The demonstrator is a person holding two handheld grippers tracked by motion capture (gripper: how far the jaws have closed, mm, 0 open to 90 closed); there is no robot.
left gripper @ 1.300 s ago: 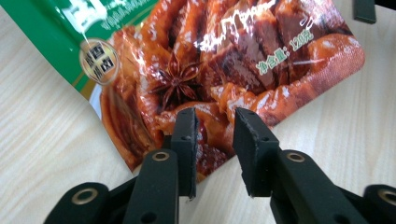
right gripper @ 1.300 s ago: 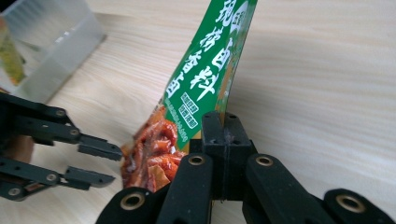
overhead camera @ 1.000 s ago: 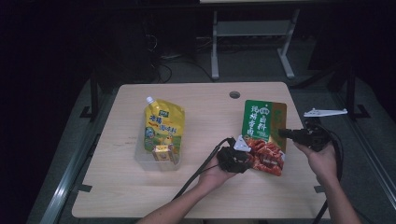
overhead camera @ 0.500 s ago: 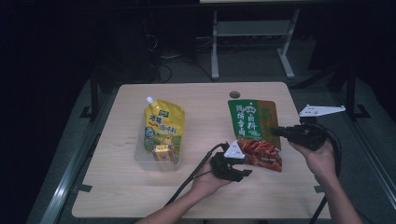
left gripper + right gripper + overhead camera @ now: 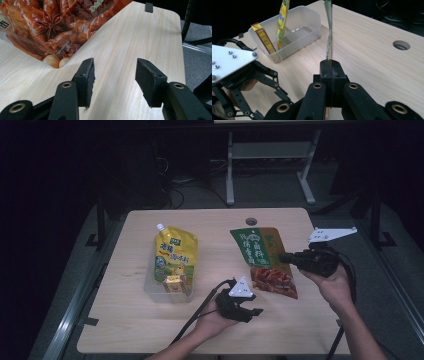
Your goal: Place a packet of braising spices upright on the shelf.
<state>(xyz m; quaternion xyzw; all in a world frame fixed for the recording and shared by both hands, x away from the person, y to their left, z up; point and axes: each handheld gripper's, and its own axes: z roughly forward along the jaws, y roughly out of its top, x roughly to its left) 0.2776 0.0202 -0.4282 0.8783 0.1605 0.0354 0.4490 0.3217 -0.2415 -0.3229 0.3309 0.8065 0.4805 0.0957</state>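
With my right gripper (image 5: 284, 256) pinching the snack pouch's (image 5: 262, 260) edge near the table's right edge and my left gripper (image 5: 256, 311) half-open and empty, I should lift it level toward the tub (image 5: 150, 287).

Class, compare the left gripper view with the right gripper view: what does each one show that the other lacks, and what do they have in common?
Left gripper view alone: the printed face of the snack pouch, red-brown food with a star anise, and the left hand-held gripper with its jaws apart over bare wood; they have just been opening.

Right gripper view alone: the right hand-held gripper shut on the pouch's edge, a clear plastic tub holding a yellow pouch and a small carton, and a round hole in the tabletop.

Shared: the pouch and the light wooden table.
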